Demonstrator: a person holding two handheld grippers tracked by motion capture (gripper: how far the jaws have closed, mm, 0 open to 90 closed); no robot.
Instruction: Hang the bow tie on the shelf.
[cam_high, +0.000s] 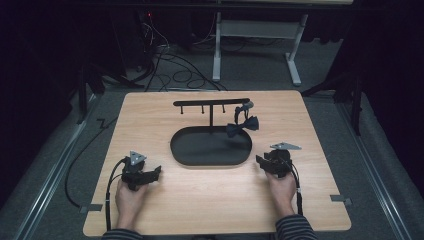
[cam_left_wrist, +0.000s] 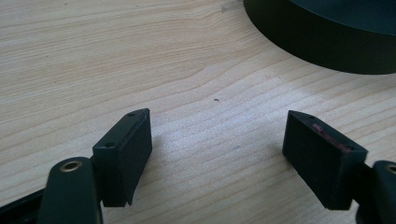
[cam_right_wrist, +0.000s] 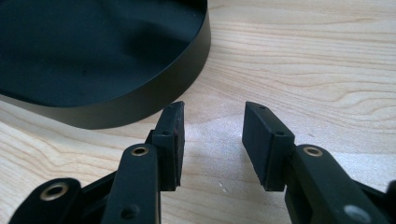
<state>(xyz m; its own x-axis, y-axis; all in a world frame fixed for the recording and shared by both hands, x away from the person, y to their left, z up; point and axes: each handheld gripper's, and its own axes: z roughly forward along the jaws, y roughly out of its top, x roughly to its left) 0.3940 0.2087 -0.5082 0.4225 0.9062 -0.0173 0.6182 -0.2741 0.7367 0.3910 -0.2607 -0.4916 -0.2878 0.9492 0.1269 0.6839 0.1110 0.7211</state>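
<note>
Bow tie: hangs from stand, desk's far middle, over tray | right gripper: tray's right, jaws part open, empty; approach level, pinch knot | left gripper: near-left, wide, empty.

- Your left gripper sits low over the wooden table, jaws spread wide with nothing between them.
- Bare wood grain shows in the gap between the two black pads.
- A tiny dark speck lies on the wood ahead of the jaws.
- The black tray curves across the upper right, its wall standing on the table, well apart from the pads.
</note>
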